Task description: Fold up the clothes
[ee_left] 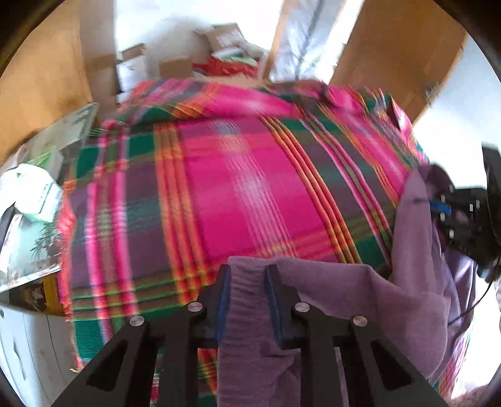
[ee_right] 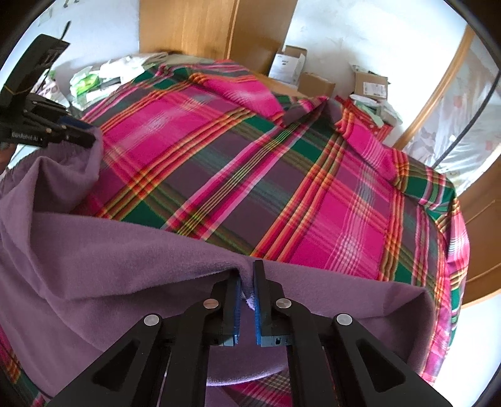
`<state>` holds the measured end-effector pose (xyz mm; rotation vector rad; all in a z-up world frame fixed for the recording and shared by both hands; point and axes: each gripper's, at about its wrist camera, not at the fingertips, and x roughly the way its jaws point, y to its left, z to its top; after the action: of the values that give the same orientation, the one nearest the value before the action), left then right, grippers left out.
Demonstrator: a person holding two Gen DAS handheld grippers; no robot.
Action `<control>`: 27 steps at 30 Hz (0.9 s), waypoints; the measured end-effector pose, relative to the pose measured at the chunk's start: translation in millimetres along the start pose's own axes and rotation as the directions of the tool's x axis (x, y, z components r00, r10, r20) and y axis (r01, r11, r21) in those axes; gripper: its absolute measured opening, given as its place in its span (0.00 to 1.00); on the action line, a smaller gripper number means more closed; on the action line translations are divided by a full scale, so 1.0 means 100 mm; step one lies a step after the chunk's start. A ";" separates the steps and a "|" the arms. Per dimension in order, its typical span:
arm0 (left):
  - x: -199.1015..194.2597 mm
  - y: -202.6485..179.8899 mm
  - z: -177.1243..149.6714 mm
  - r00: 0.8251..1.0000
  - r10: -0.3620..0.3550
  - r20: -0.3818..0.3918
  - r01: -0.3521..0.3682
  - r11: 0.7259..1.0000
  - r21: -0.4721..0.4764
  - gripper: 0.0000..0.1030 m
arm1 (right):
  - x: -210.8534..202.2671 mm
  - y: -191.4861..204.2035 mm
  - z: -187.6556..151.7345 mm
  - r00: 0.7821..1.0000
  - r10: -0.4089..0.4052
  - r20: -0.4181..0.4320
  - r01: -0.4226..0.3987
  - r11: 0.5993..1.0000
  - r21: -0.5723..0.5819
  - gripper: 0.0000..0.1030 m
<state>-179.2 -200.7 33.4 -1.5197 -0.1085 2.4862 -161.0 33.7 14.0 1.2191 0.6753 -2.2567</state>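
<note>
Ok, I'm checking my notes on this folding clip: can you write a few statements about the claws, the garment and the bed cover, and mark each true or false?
1. Both claws grip the purple garment. True: the left claw and the right claw each pinch its edge.
2. The garment lies flat and neatly folded. False: it hangs slack between the claws.
3. The cover is plaid in pink, green and purple. True.
4. Cardboard boxes stand beyond the bed. True.
5. The left claw is empty. False: fabric sits between its fingers.

Matt fleecy purple cloth (ee_right: 125,250), woven plaid blanket (ee_right: 281,175), wooden wardrobe (ee_right: 216,28)
</note>
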 end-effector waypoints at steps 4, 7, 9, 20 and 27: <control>-0.21 0.23 0.01 0.997 0.032 0.070 -0.026 0.997 -0.076 0.22 | -0.03 -0.03 0.09 0.999 -0.027 0.022 0.027 1.000 0.014 0.05; -0.32 0.43 -0.02 0.994 0.054 0.099 -0.041 0.990 -0.136 0.22 | 0.00 -0.06 0.20 0.999 -0.039 0.029 0.039 0.999 0.025 0.05; -0.35 0.55 -0.03 0.991 0.076 0.107 -0.057 0.983 -0.172 0.22 | 0.02 -0.05 0.27 0.998 -0.049 0.032 0.048 0.998 0.029 0.05; -0.41 1.12 -0.13 0.979 0.159 0.129 -0.106 0.932 -0.346 0.20 | 0.19 -0.23 0.55 0.992 -0.127 0.005 0.126 0.989 0.076 0.05; -0.37 1.27 -0.09 0.974 0.180 0.134 -0.116 0.914 -0.388 0.20 | 0.34 -0.43 0.75 0.981 -0.194 -0.020 0.195 0.972 0.133 0.05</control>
<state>-173.8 -333.1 38.8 -1.4948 -0.5528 2.8399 -249.9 13.3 29.1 1.2724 0.6808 -2.4962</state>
